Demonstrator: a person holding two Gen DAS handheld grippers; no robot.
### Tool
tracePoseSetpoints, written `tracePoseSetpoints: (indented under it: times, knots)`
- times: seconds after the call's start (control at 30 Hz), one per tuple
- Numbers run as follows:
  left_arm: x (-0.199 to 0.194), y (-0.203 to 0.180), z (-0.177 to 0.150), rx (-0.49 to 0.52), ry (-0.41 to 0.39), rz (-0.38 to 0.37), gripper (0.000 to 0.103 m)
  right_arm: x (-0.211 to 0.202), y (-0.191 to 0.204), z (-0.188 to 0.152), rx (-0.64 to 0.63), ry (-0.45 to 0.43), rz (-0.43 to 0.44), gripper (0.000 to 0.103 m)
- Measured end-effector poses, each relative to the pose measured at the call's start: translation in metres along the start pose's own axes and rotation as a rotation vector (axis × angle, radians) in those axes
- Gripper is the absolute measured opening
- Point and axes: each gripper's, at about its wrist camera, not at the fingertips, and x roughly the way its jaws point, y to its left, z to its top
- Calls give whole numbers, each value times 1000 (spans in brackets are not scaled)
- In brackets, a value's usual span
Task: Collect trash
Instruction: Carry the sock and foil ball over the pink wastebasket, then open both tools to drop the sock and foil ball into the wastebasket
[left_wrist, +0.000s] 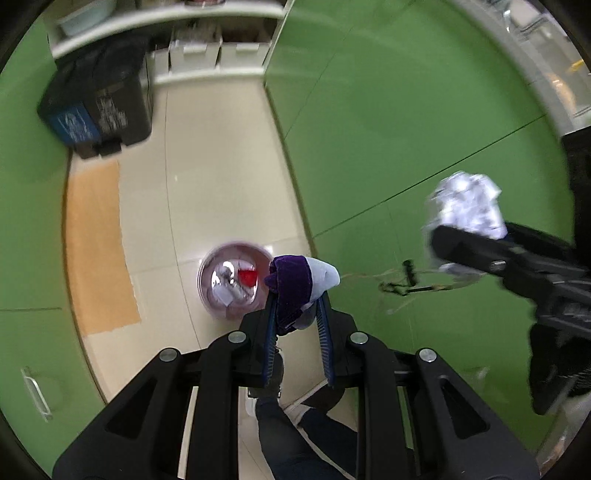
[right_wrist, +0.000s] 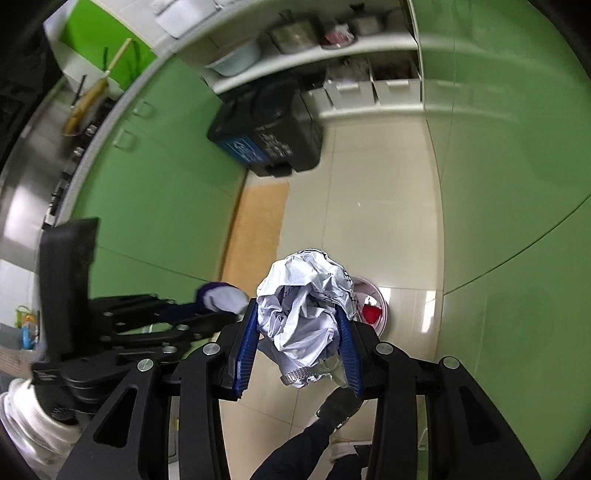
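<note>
Both grippers carry trash, pointing steeply down over the tiled floor. Left gripper clamped on a purple-and-white cloth scrap, jaws narrow, scrap bulging past the tips. Right gripper closed around a crumpled paper wad, jaws partway apart, wad filling the gap; a strip dangles below. Target appears to be the small pink bin on the floor between the green cabinets; it already holds a red item and pale scraps. Left view: scrap overlaps the bin rim, so nearly above it. Right view: wad hides most of the bin. Judgement: centre each load over the opening before releasing, one at a time, low, so the light wad does not bounce out. Black bin stands well apart.
</note>
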Motion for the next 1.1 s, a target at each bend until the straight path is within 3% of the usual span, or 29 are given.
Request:
tracePoseSetpoints:
  times: [0.17,0.23,0.27,0.3,0.5,1.0,1.07,1.1]
  knots:
    - [71,28,-3,-35,45,-19,23,38,-18,-8,22,19,-5,40]
    - [93,37,-3,-57,58,-20,55,53,-23,-12,26,28,-9,40]
    - [99,41,-5,-68,53,-21,87,57,-24,-14,28,31,-9,40]
    - [103,42,-7,-78,44,-24,95,64,-26,-15,30,36,-10,40]
    - [115,68,-14,-139,50,-9,100,88,-28,-15,27,58,-4,40]
    - [52,143,-36,-329,-78,25,100,158,-5,-10,-48,125,34,40]
    - [49,150,-41,-344,-84,24,100,166,-4,-10,-56,127,26,43]
    - [48,153,-44,-350,-86,24,100,168,-5,-11,-56,129,22,58]
